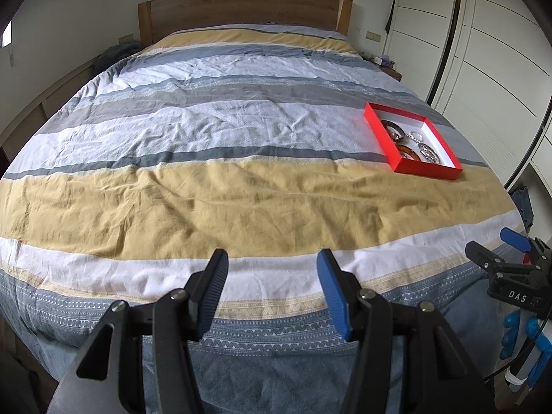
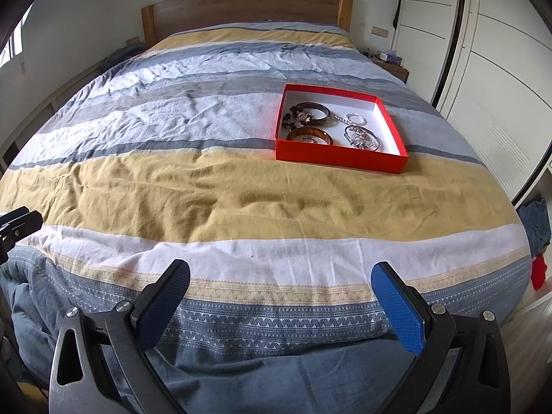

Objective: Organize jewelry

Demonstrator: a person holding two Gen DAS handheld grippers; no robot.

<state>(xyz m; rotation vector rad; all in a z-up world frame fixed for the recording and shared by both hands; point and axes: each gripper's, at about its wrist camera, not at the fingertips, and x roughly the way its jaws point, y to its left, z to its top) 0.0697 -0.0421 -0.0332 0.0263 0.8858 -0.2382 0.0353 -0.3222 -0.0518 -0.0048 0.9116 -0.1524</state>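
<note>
While both claws hang over the foot of the striped bedspread (image 2: 241,186), left gripper (image 1: 272,269) and right gripper (image 2: 281,283) each gape wide with nothing held. Red tray (image 2: 339,162) with bangles (image 2: 315,112) and silver bracelets (image 2: 362,138) lies well ahead, right of center, apart from both.

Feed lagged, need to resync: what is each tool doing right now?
Left tool: open, holding nothing, above the bed's near edge.
Right tool: open wide, holding nothing.

The box (image 2: 339,162) lies on the bed's (image 2: 207,186) right side, bracelets (image 2: 317,112) inside.
</note>
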